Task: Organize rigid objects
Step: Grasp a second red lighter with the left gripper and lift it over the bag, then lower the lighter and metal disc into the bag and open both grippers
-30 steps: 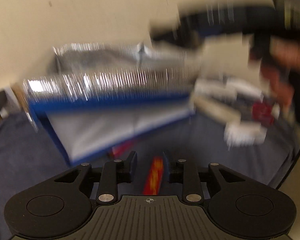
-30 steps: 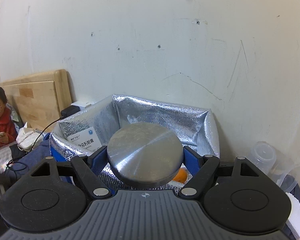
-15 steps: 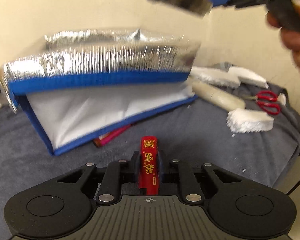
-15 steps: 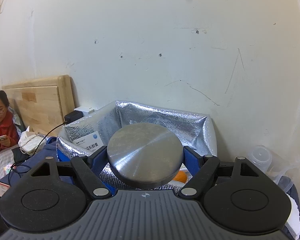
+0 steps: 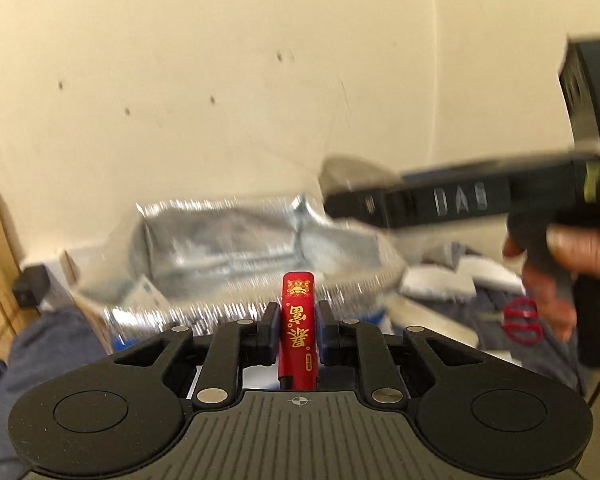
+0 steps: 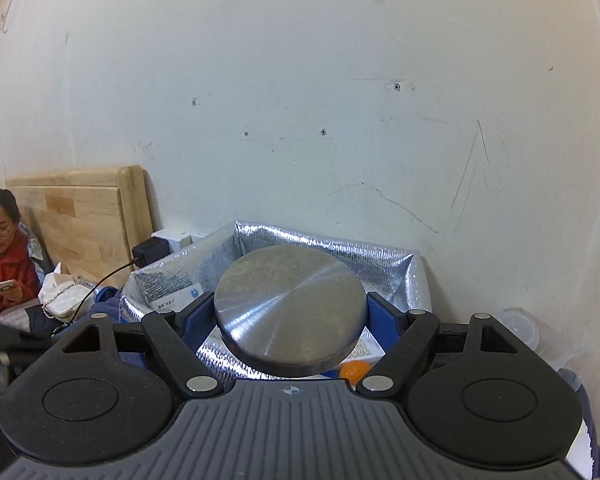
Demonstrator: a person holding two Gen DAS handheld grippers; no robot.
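My left gripper is shut on a red lighter with gold characters, held upright in the air before the silver foil-lined bag. My right gripper is shut on a round metal disc and holds it above the open foil bag, whose inside shows a white box and an orange ball. The right gripper's body crosses the left wrist view at the right, blurred.
Red scissors and white foam pieces lie on the grey cloth right of the bag. Clear plastic cups stand right of the bag. A wooden headboard, a charger and a seated person are at the left.
My left gripper has lifted the red lighter off the grey cloth and tilted up toward the bag's opening. My right gripper with the disc has stayed nearly still above the bag.
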